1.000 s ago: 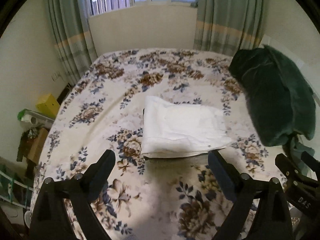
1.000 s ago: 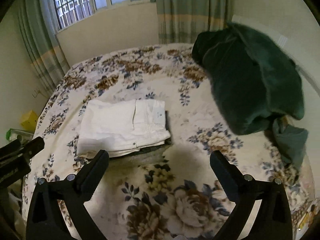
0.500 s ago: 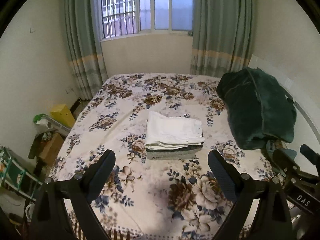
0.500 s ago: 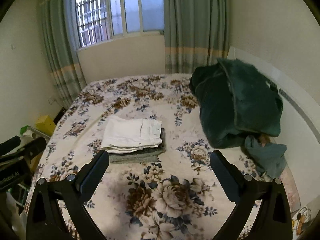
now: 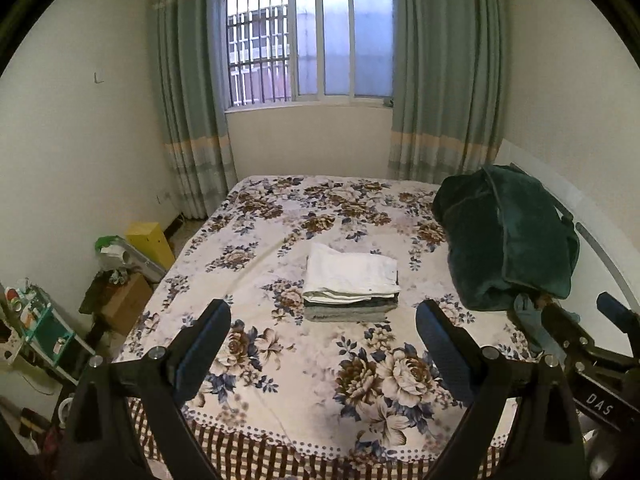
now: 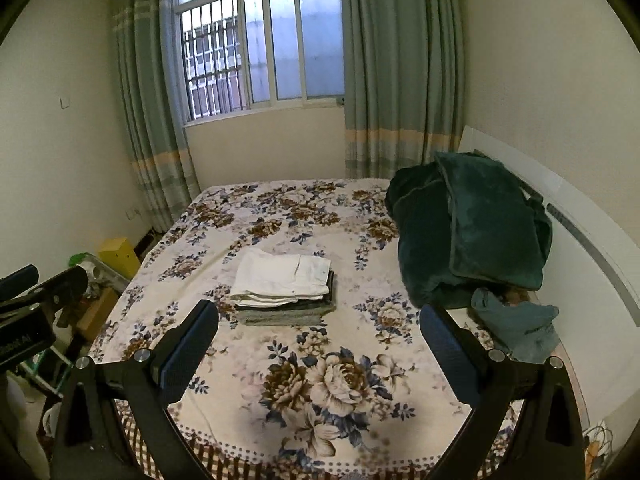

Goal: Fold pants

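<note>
Folded white pants [image 5: 350, 274] [image 6: 282, 276] lie on top of a small stack of folded grey and dark garments [image 5: 348, 310] [image 6: 286, 314] in the middle of the floral bedspread [image 5: 280, 360] [image 6: 320, 380]. My left gripper [image 5: 322, 350] stands open above the bed's near edge, well short of the stack, with nothing between its fingers. My right gripper [image 6: 318, 344] is open too and equally far back. In the left wrist view the right gripper's body [image 5: 592, 364] shows at the right edge; in the right wrist view the left gripper's body [image 6: 28, 312] shows at the left edge.
A dark green blanket [image 5: 508, 240] [image 6: 468, 232] and a teal cloth [image 6: 516, 326] are heaped at the bed's right side by a white headboard [image 6: 592, 248]. Left of the bed stand a yellow box [image 5: 148, 242], a cardboard box [image 5: 120, 300] and a cluttered rack [image 5: 36, 328]. Curtains frame a window [image 5: 308, 44].
Both grippers have drawn back and up from the bed, so the stack looks smaller and farther, and the bed's near edge and the window have come into view. Both stayed open.
</note>
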